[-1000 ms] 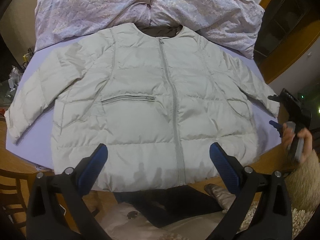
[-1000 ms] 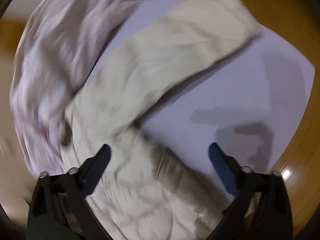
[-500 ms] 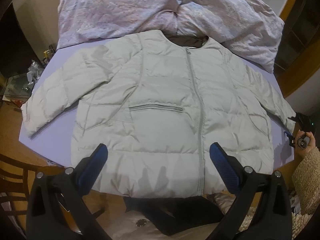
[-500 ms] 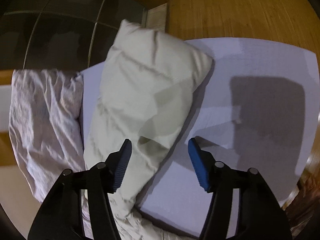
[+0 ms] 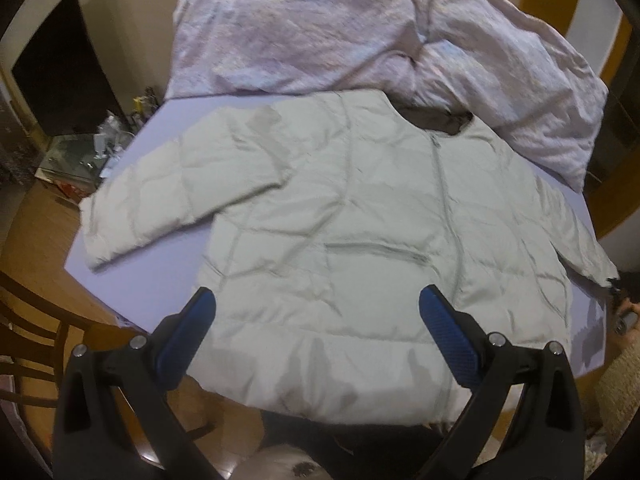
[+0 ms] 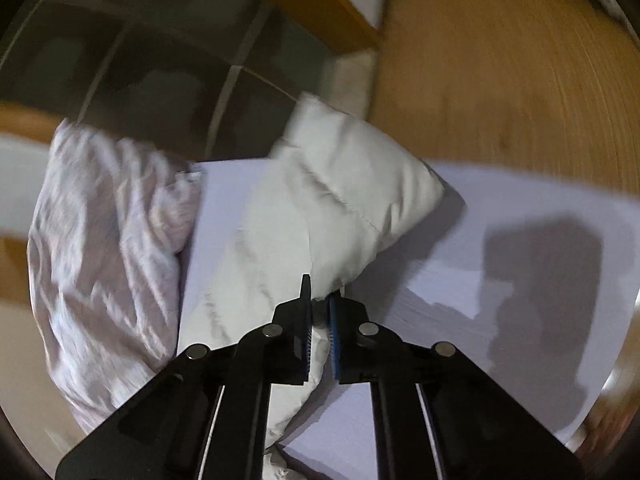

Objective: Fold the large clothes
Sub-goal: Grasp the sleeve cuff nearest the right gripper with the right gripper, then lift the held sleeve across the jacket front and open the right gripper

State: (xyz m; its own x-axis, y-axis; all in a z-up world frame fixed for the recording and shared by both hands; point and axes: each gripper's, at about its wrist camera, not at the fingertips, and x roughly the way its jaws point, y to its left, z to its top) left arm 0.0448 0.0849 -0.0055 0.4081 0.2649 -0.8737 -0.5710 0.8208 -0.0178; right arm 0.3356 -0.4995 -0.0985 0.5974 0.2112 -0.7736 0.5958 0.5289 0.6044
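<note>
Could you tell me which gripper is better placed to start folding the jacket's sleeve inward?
Right. The right gripper is shut on the jacket's sleeve, while the left gripper hangs open above the hem.

I can read no text, label, brand, number or sign anywhere in either of my views. The pale quilted jacket carries no legible tag or logo, and the small clutter beyond the far left edge of the desk is too blurred and small for me to make out any lettering.
</note>
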